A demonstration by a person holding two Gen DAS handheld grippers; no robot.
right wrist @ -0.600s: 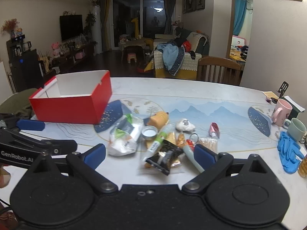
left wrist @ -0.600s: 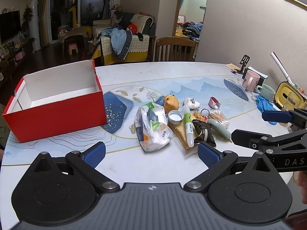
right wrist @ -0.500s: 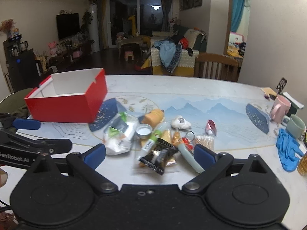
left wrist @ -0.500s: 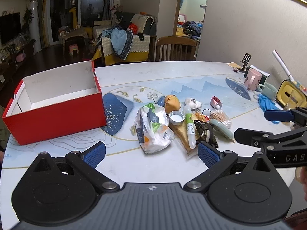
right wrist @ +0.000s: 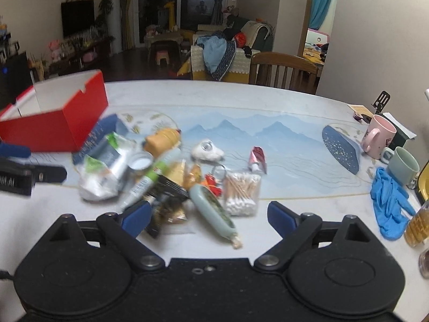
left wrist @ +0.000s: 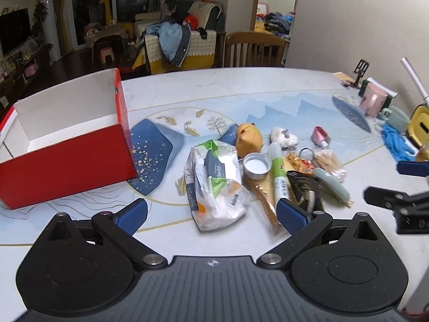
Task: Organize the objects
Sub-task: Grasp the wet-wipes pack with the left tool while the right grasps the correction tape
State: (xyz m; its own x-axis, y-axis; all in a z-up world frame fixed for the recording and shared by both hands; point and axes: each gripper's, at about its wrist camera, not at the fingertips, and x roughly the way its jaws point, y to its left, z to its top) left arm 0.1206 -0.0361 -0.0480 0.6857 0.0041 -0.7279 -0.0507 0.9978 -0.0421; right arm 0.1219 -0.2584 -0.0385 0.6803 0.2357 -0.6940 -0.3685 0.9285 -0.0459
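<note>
Judging from the layout, nothing is sorted yet: the red cardboard box with white inside (left wrist: 64, 145) sits ahead-left of my left gripper (left wrist: 211, 214), empty as far as I see. Both my left gripper and right gripper (right wrist: 209, 217) hover wide apart, holding nothing. Directly ahead of them lies the whole pile: crumpled white plastic packet (left wrist: 214, 185), green-and-white tube (left wrist: 277, 171), clear bag of cotton swabs (right wrist: 241, 190), pale green oblong case (right wrist: 211, 212). Items overlap, complicating single picks. Pink mug (right wrist: 378, 136) and blue gloves (right wrist: 388, 201) stand far right.
</note>
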